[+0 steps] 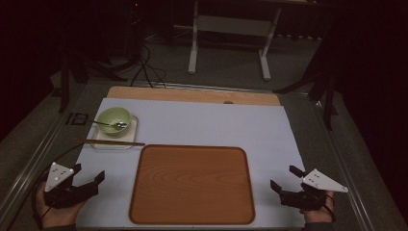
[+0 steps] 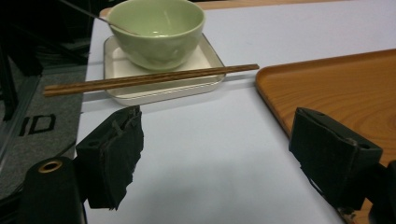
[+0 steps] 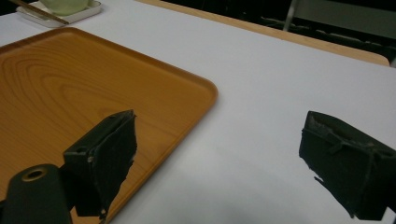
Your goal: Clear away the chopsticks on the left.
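Both grippers idle | chopsticks [image 2: 149,79] ahead of left fingers [image 2: 112,154], apart

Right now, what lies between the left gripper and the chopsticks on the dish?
Nothing: in the left gripper view, bare white mat runs from the open left gripper to the chopsticks across the white dish.

High view dim, room beyond dark, corners vignetted. Pale grey surface [image 1: 202,122] lit evenly from above. Gripper views brighter; near black fingers [image 2: 114,156] blurred, soft shadows beneath.
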